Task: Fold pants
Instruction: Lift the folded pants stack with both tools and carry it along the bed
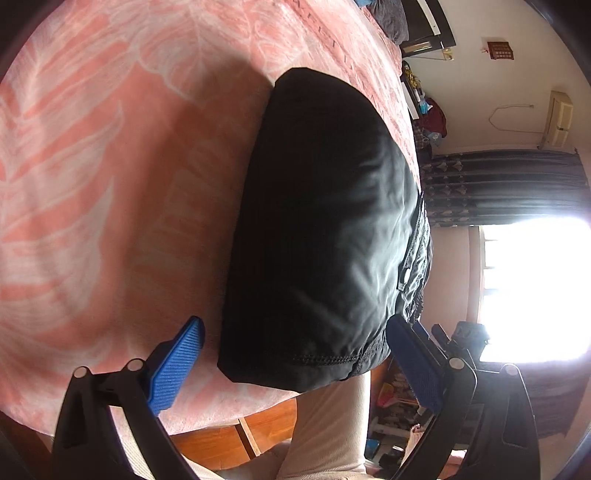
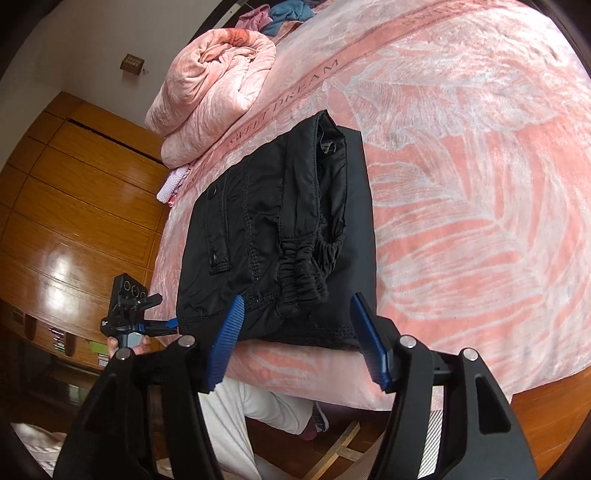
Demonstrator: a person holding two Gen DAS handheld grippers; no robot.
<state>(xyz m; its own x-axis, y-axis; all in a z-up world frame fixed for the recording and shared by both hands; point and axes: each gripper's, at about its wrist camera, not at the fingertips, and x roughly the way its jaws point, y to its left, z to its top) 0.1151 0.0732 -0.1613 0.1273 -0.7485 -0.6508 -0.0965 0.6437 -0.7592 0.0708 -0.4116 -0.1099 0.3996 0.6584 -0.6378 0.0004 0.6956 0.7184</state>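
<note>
The black pants [image 1: 325,229] lie folded into a thick rectangle on the pink leaf-print bedspread [image 1: 92,184], close to the bed's near edge. In the right wrist view the pants [image 2: 273,229] show their elastic waistband and a zip pocket on top. My left gripper [image 1: 295,321] is open, its blue pads [image 1: 177,365] standing wide on either side of the pants' near hem. My right gripper [image 2: 297,299] is open too; its blue fingers [image 2: 369,339] flank the hem without pressing on it. The left gripper [image 2: 147,325] also appears at the pants' left corner.
A rolled pink blanket [image 2: 214,88] lies at the far end of the bed, with loose clothes [image 2: 284,14] behind it. A wooden wardrobe [image 2: 74,184] stands left. A bright window [image 1: 535,288] and dark curtain [image 1: 498,184] are to the side. A person's light trousers [image 2: 236,424] show below the bed edge.
</note>
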